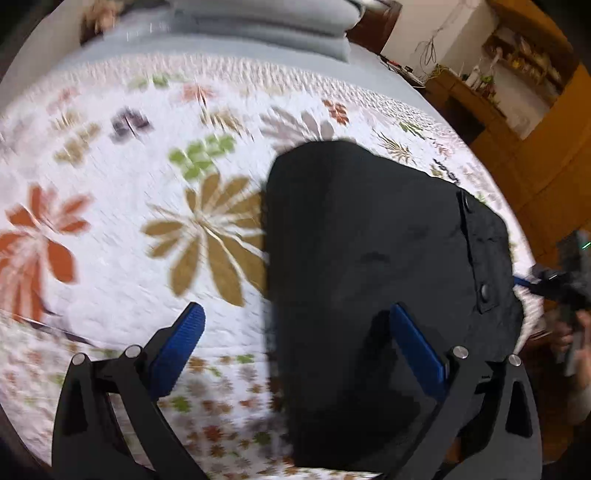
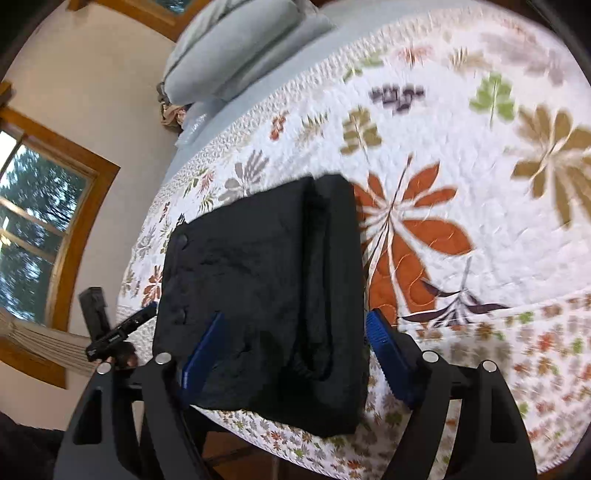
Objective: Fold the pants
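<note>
Black pants [image 1: 369,258] lie folded into a compact rectangle on a floral quilt near the bed's edge; they also show in the right wrist view [image 2: 266,288]. My left gripper [image 1: 295,317] is open above the pants' near left side, holding nothing. My right gripper [image 2: 295,325] is open over the pants' near edge, holding nothing. The right gripper also shows in the left wrist view [image 1: 546,280] at the far right, beside the pants. The left gripper shows in the right wrist view [image 2: 122,325] at the pants' left side.
The white quilt with leaf print [image 1: 129,221] covers the bed. Grey pillows [image 1: 266,26] are stacked at the head. Wooden shelves [image 1: 517,92] stand past the bed. A window [image 2: 33,229] is in the wall.
</note>
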